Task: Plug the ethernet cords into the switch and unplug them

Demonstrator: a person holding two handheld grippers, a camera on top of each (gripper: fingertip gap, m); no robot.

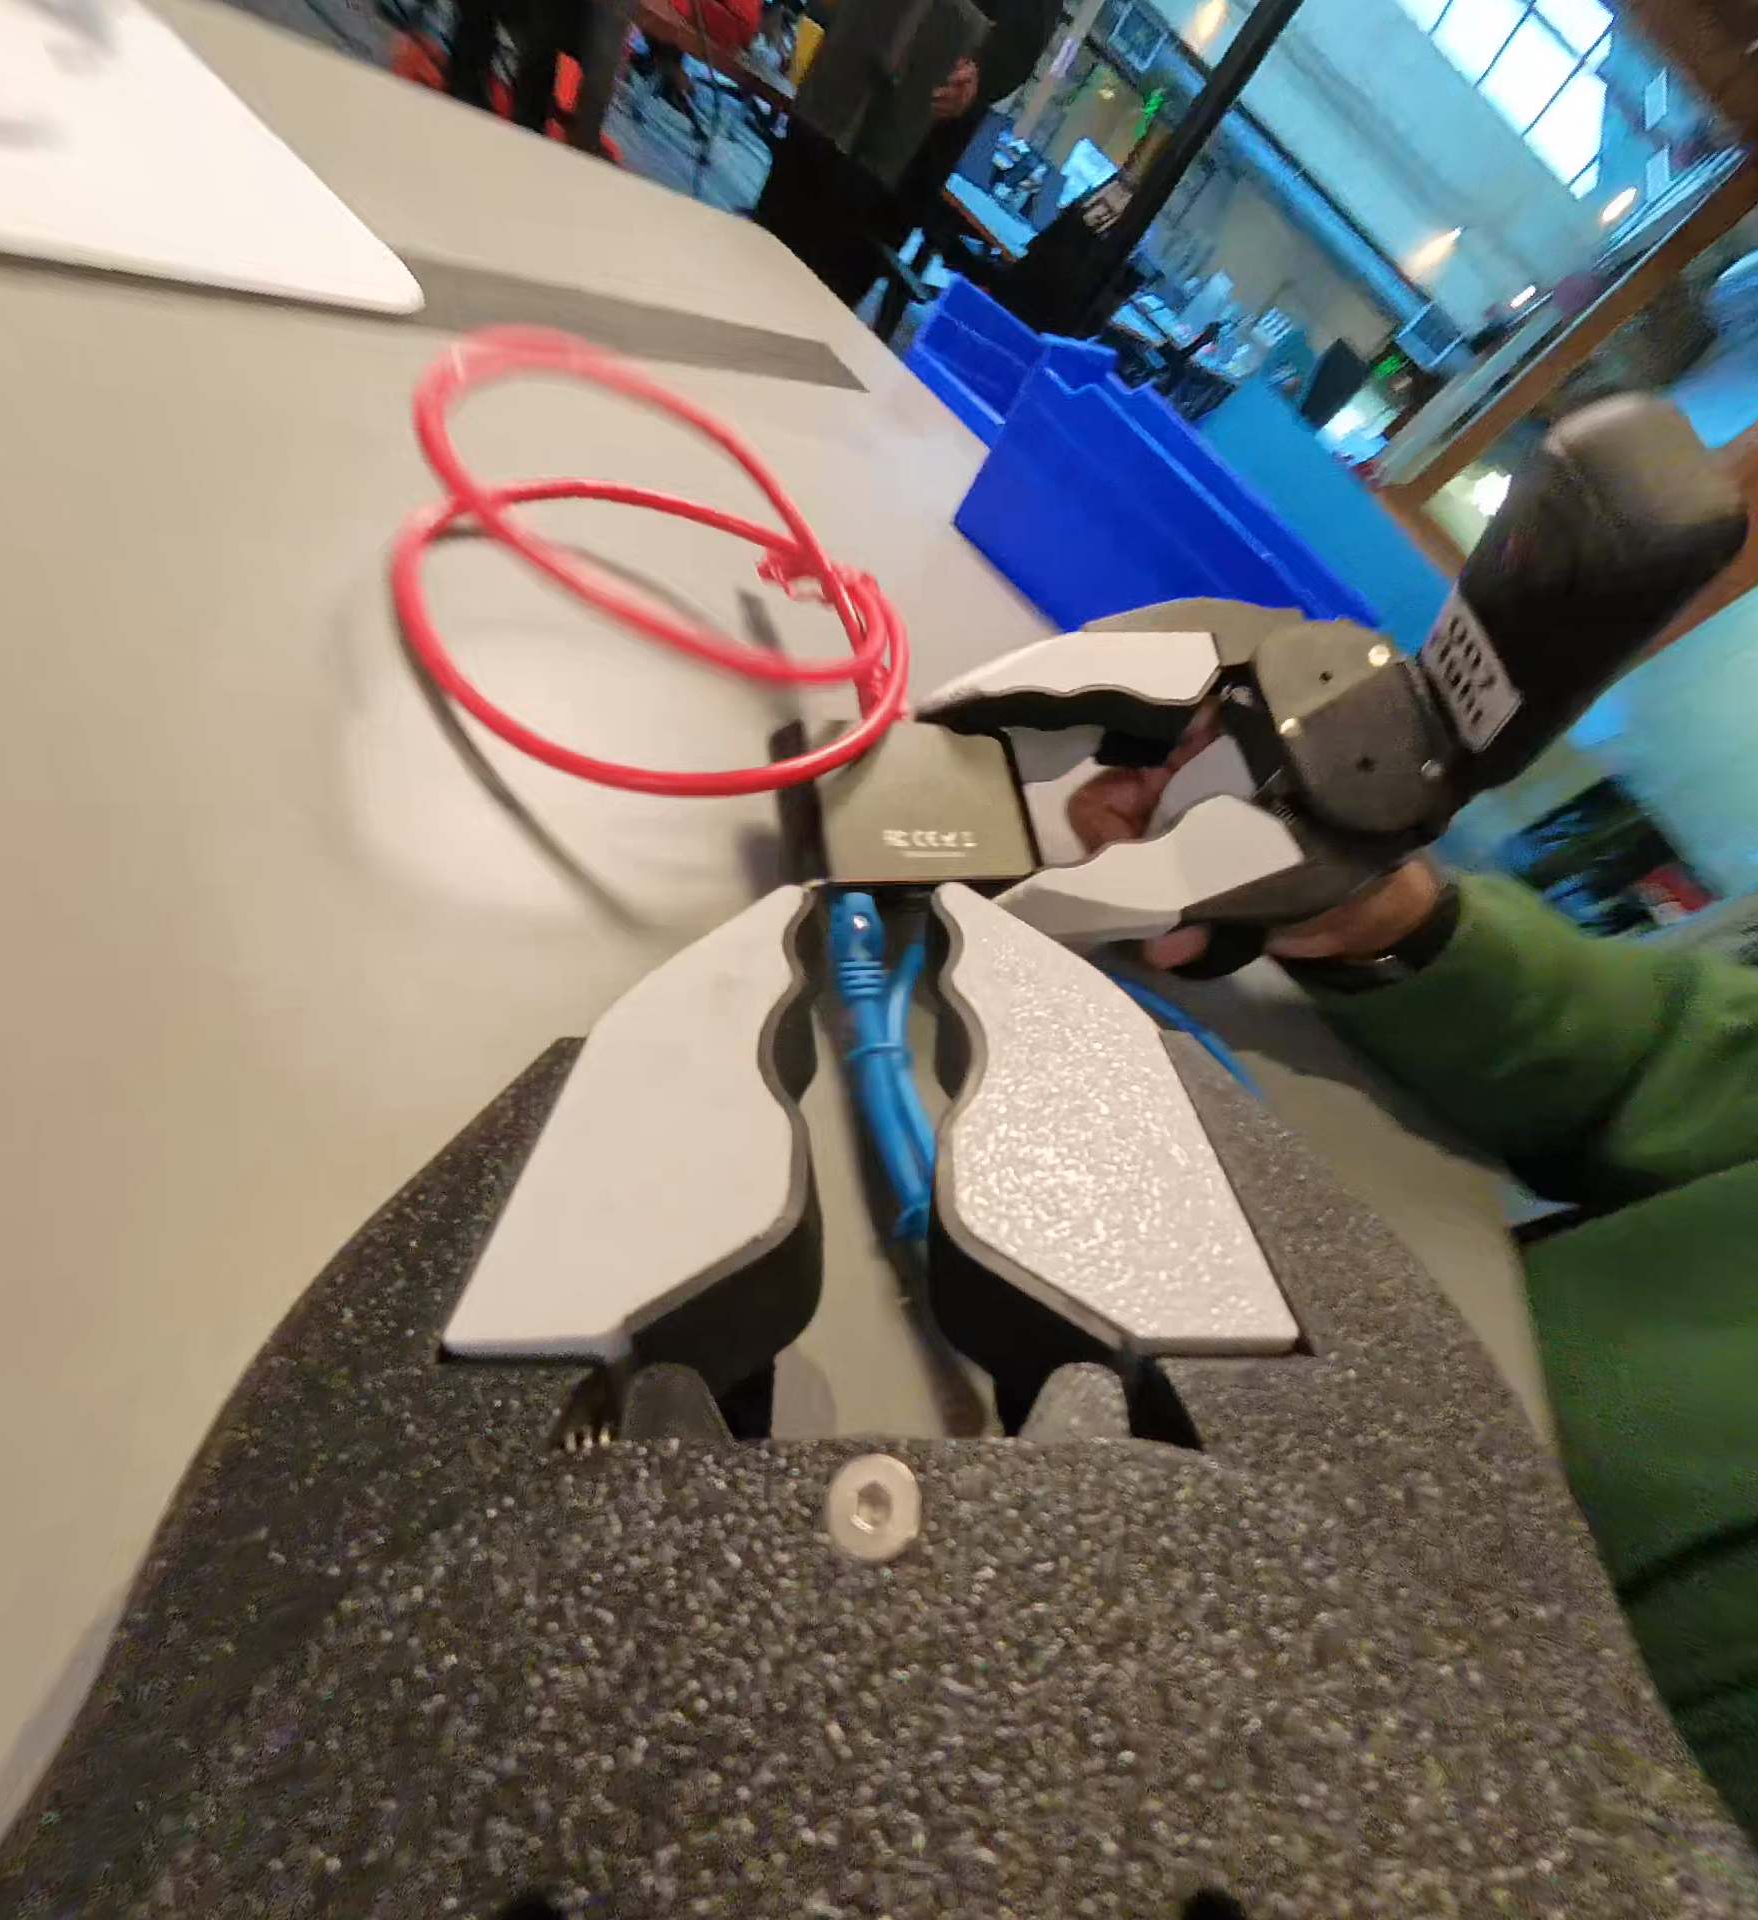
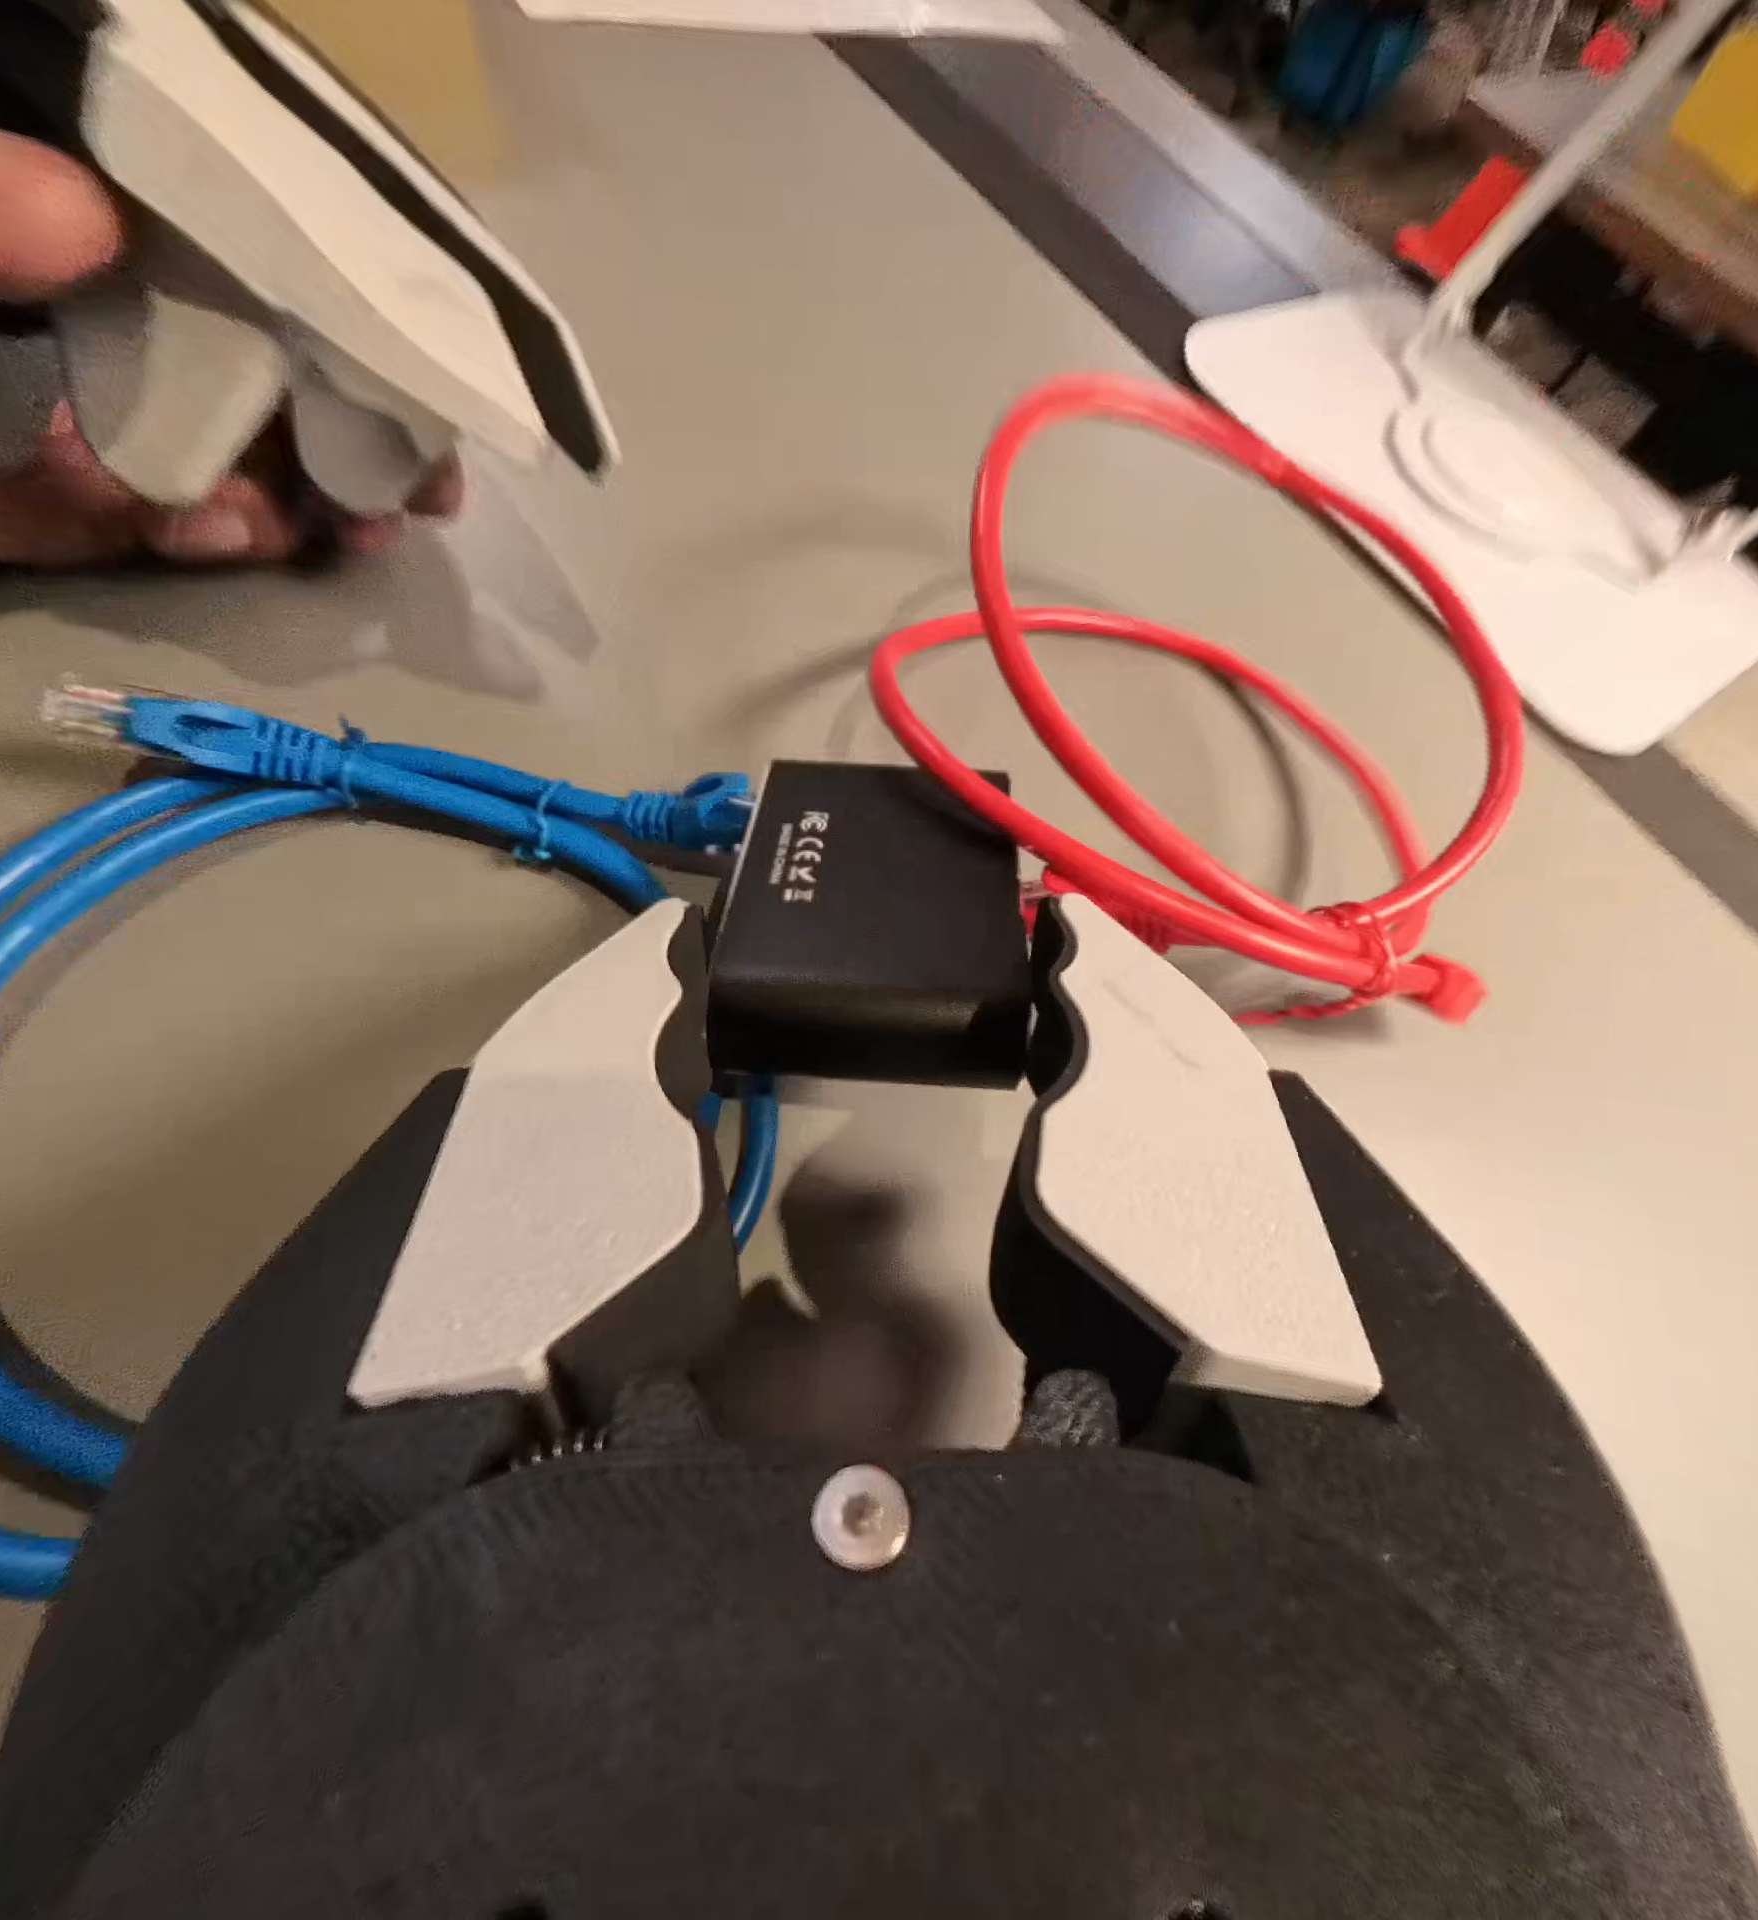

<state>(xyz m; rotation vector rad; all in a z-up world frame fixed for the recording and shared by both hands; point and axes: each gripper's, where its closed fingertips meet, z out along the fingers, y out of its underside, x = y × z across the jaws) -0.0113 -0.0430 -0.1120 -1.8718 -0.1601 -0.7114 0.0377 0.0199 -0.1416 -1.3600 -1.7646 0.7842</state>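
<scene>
Right gripper (image 2: 859,961) is clamped on the black switch (image 2: 859,914), raised off the grey table (image 1: 179,831); left gripper (image 1: 870,935) straddles the blue ethernet cord (image 1: 870,997) without pinching it (plug already seated). Yanking sideways could twist the switch loose.

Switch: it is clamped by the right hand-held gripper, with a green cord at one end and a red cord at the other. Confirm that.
Not quite: the cord is blue, not green, as the right wrist view shows. The rest stands: the right hand-held gripper clamps the black switch, and the red cord is at the other end.
</scene>
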